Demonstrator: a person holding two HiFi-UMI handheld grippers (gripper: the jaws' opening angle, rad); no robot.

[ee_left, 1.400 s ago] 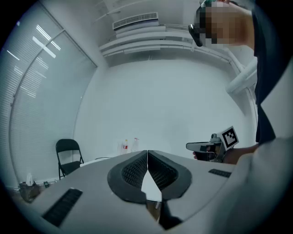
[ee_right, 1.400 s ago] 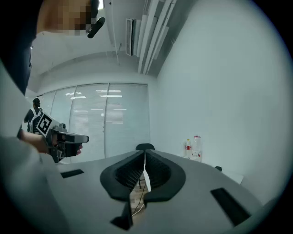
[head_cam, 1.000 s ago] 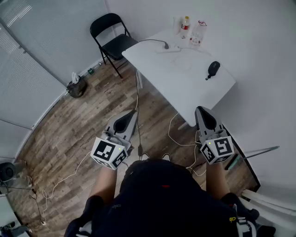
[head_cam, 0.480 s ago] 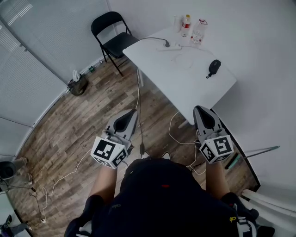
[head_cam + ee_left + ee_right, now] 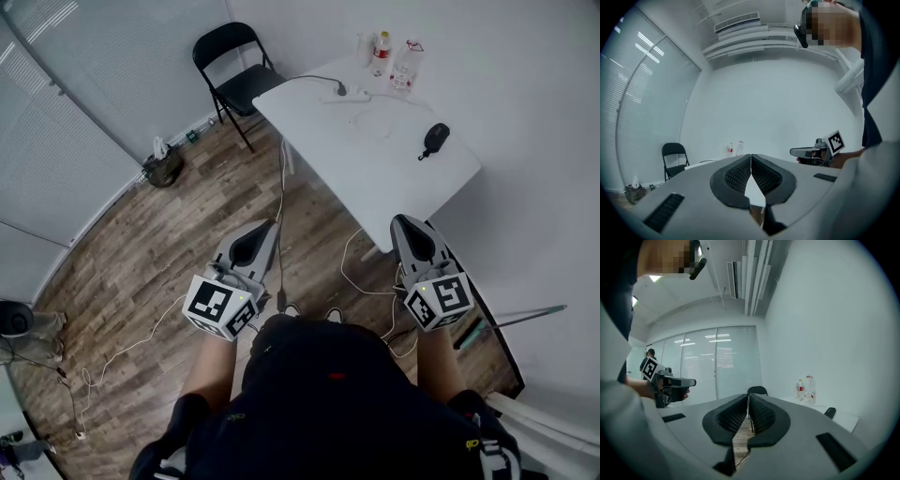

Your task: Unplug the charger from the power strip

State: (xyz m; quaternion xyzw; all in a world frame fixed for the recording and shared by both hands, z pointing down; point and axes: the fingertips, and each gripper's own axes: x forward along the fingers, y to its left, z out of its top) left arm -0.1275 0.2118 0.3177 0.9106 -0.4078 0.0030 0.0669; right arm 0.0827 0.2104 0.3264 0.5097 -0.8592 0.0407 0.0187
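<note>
A white power strip (image 5: 344, 97) lies at the far end of the white table (image 5: 375, 164), with a dark charger plug (image 5: 341, 90) in it and a black cable running off to the left. My left gripper (image 5: 269, 228) and right gripper (image 5: 405, 223) are held level near my body, well short of the table. Both are shut with nothing between the jaws. In the left gripper view the left gripper (image 5: 751, 156) shows its pads pressed together. The right gripper (image 5: 748, 396) looks the same in its own view.
A black mouse (image 5: 434, 138) lies on the table's right side. Bottles (image 5: 380, 49) stand at the far edge by the wall. A black folding chair (image 5: 234, 75) stands left of the table. Cables (image 5: 361, 281) trail over the wood floor near my feet.
The head view has shifted slightly, so the table and chair sit a little further right in the picture. Both grippers stay where they were, still shut.
</note>
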